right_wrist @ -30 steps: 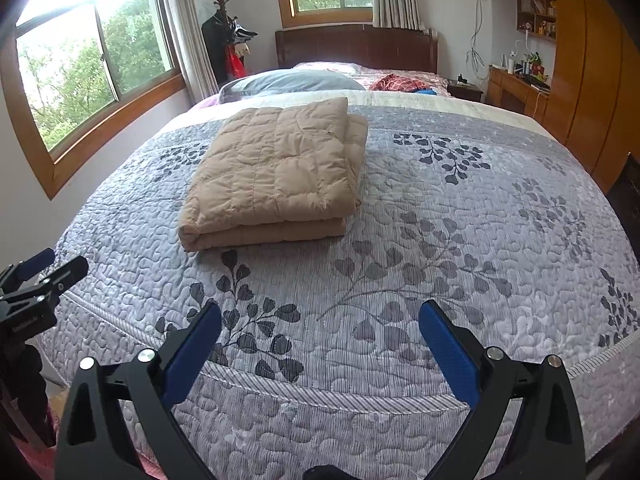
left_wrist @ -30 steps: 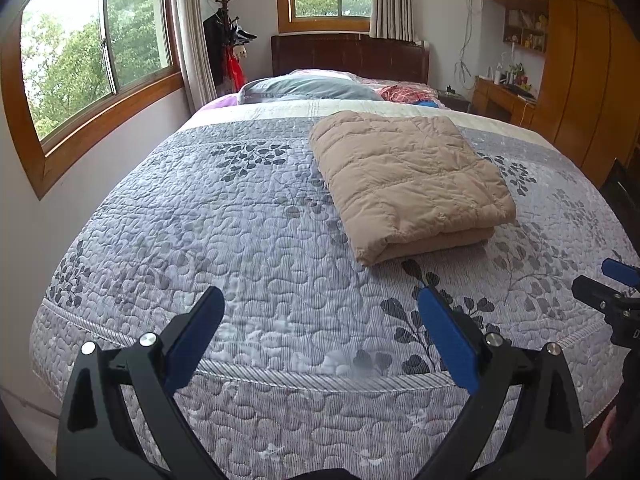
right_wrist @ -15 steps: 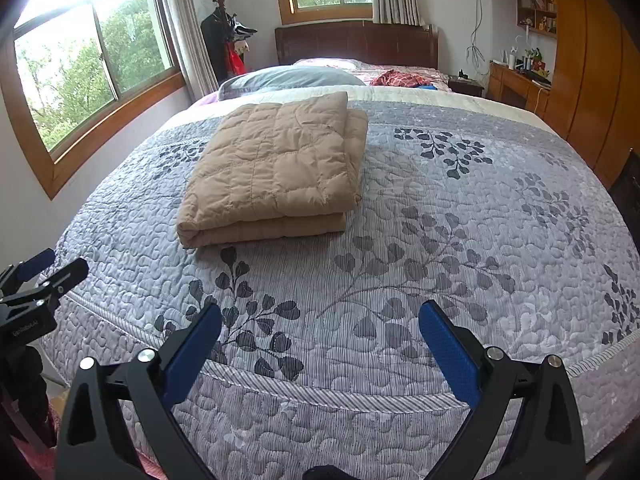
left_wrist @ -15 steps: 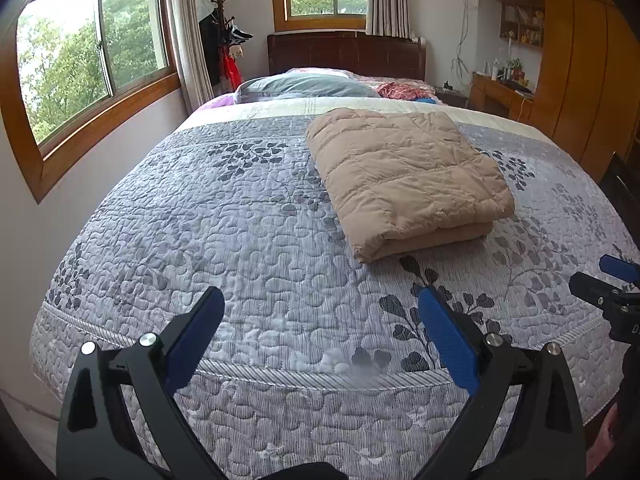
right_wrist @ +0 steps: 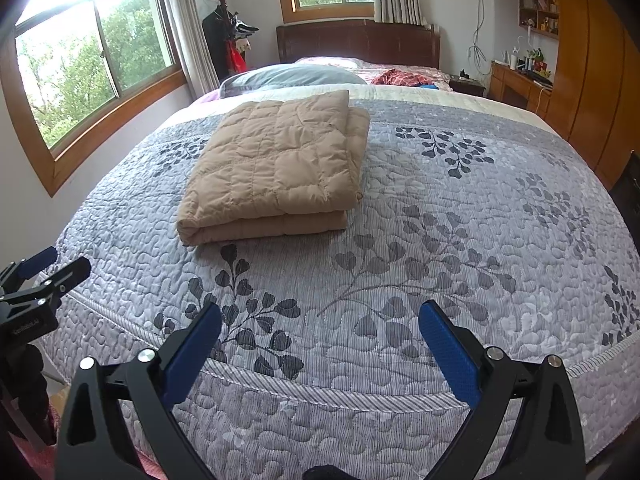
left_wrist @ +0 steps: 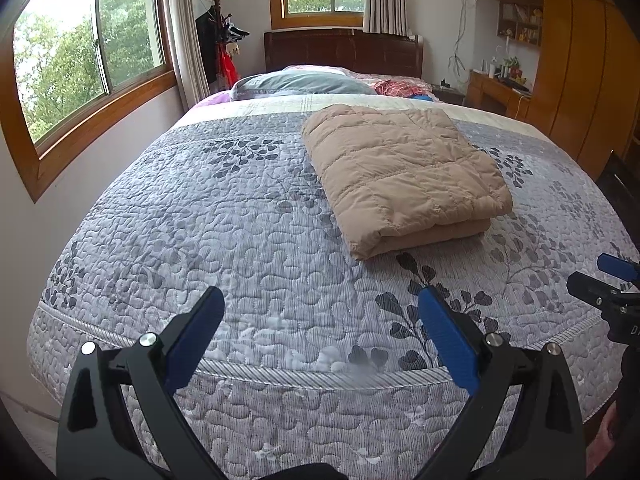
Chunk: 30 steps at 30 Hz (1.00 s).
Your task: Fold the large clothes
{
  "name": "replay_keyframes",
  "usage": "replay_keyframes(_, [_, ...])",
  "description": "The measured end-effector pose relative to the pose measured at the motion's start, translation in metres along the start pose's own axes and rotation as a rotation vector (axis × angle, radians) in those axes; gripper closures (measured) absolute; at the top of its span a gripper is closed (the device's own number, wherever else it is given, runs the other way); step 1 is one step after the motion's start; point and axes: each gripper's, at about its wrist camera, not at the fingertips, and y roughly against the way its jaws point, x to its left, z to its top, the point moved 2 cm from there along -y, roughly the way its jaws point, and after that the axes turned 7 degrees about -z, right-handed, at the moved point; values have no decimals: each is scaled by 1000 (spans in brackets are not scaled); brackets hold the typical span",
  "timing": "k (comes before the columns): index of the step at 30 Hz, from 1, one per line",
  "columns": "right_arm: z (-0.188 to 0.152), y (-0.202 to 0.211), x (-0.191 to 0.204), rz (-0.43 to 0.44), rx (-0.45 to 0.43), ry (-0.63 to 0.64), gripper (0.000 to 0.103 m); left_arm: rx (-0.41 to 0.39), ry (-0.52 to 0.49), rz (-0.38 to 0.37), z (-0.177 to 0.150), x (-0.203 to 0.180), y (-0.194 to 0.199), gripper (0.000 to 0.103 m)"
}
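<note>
A tan quilted garment (left_wrist: 400,168) lies folded into a thick rectangle on the grey leaf-patterned bedspread (left_wrist: 248,232). The right wrist view has the same folded garment (right_wrist: 276,164) left of centre on that bedspread (right_wrist: 440,240). My left gripper (left_wrist: 320,316) hangs open over the foot of the bed, well short of the garment, with nothing between its blue pads. My right gripper (right_wrist: 320,324) is open too, empty, near the foot edge. Each gripper shows at the edge of the other's view: the right one (left_wrist: 608,280), the left one (right_wrist: 40,276).
Pillows (left_wrist: 300,82) and a red cloth (left_wrist: 400,88) lie near the dark headboard (left_wrist: 344,50). A coat stand (left_wrist: 220,40) and windows are at the left. Wooden wardrobes (left_wrist: 588,60) and a desk (left_wrist: 500,92) line the right wall.
Both grippers have lifted and drawn back slightly, so the folded garment sits a little lower in the views. The garment itself has not moved. Both grippers stayed open.
</note>
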Motion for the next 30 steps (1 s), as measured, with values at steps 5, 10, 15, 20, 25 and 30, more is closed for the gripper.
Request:
replay_keyframes(5, [0,-1,0,0,1,1,4,3,-3,-2,0,0,-1,6])
replay_keyframes(10, [0,-1,0,1,0,0,4,8,-1,-7,0,0,-3,6])
replay_keyframes(15, [0,-1,1,0,1,1,4,8,-1,-9,0,0,-3,6])
replay_keyframes(20, [0,-3,1,2,5,0,4,6,-4,-13,-1,-1,-3,6])
replay_keyframes(25, [0,-3,0,2,5,0,4,10,-6,-17,0,-2,-4,6])
replay_keyframes(30, [0,-4,0,4,5,-2,4,10,-8,-17,1,-2,-4,6])
